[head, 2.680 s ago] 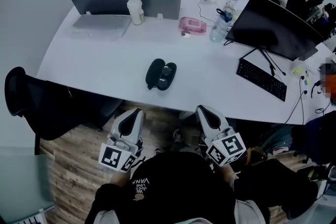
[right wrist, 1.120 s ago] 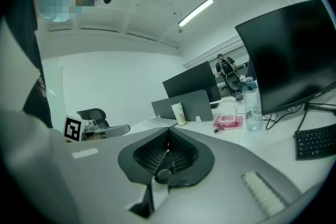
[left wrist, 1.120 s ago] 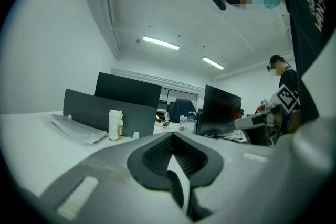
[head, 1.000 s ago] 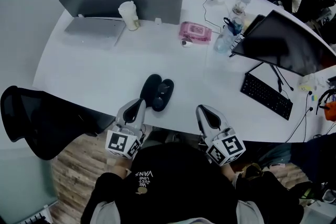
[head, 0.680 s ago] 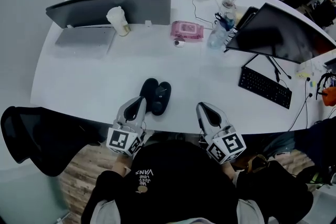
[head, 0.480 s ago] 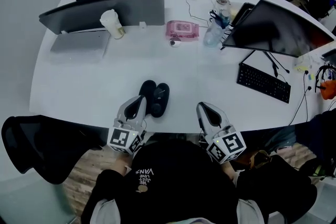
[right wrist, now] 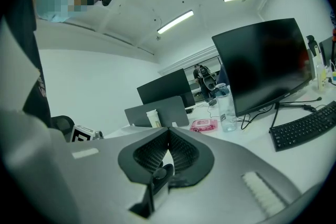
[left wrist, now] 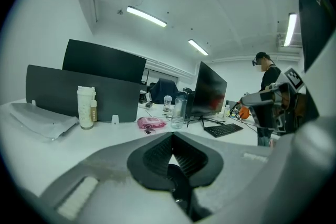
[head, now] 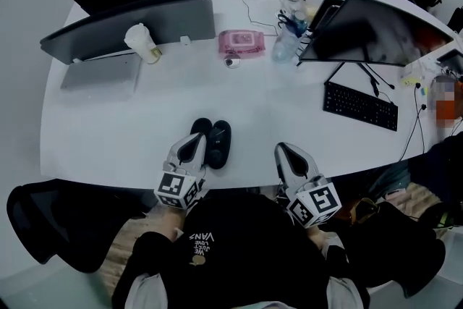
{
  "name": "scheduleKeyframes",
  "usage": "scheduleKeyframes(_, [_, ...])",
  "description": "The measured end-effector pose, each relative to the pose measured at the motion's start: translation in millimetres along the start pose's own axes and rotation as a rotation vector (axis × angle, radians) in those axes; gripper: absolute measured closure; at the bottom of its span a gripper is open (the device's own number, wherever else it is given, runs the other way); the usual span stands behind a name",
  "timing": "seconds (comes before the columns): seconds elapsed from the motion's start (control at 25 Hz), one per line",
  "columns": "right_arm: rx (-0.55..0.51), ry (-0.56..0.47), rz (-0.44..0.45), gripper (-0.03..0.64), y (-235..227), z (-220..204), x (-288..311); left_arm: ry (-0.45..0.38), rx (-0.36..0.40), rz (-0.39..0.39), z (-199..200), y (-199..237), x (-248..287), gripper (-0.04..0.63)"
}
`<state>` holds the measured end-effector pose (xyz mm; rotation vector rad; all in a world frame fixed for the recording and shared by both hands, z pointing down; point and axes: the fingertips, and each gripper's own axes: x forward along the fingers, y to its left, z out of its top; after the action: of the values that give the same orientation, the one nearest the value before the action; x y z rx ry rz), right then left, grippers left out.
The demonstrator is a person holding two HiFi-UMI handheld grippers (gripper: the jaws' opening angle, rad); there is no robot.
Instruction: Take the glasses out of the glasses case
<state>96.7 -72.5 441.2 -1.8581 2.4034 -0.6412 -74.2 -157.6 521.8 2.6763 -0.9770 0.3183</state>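
One step seemed in hand: the reach over the white desk (head: pixel 108 127) to the open glasses case (head: pixel 219 143) at its near edge. It lay just right of the left gripper (head: pixel 195 145), well left of the right gripper (head: pixel 281 150). Both were closed, empty; next, jaws had to part for the glasses, too small to discern.
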Motion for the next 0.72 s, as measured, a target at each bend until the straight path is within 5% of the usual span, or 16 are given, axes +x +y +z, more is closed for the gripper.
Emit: scheduleKeyframes(0.72, [0.04, 0.002, -0.102, 0.615, -10.1, -9.5, -9.9, 0.199, -0.069, -0.064, -56.5, 6.5, 27.3, 0.57])
